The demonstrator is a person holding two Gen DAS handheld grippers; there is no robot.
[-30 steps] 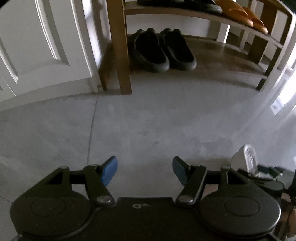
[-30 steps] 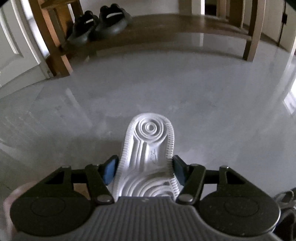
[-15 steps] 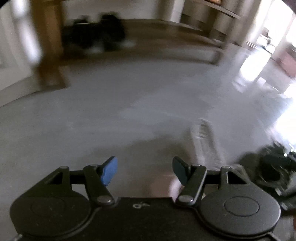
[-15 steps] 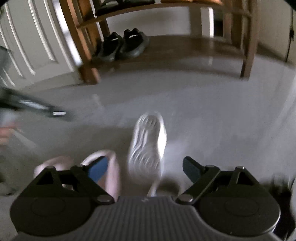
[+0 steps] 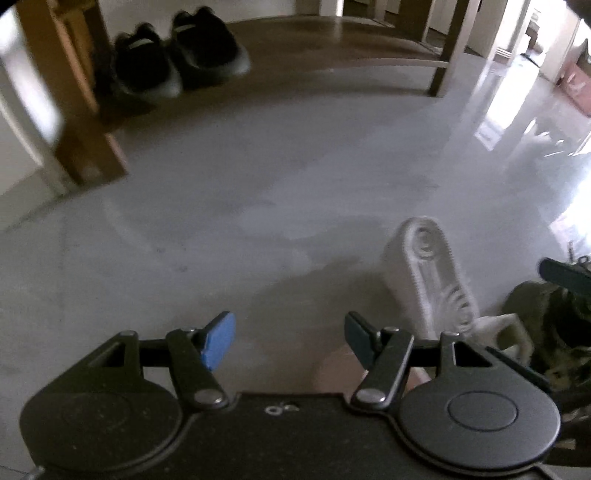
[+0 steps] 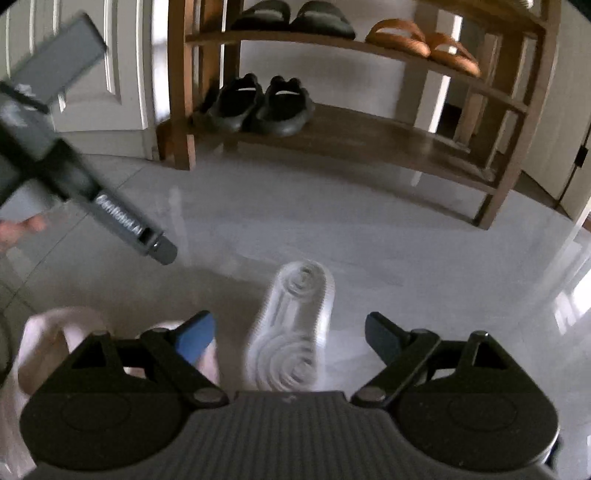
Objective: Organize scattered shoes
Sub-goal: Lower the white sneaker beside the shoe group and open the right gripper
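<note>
Both tongs, right (image 6: 290, 338) and left (image 5: 290, 341), gape empty. Grab the white shoe (image 6: 291, 332) (sole up, before the rack (image 6: 369, 44)) across its middle.

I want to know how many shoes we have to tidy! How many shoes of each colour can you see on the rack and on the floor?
Black shoes on the bottom shelf: 2
Dark slides on the upper shelf: 2
Orange sandals on the upper shelf: 2
White shoe lying sole-up on the floor: 1
Pale pink footwear on the floor, too blurred to count
Total clearly seen: 7
</note>
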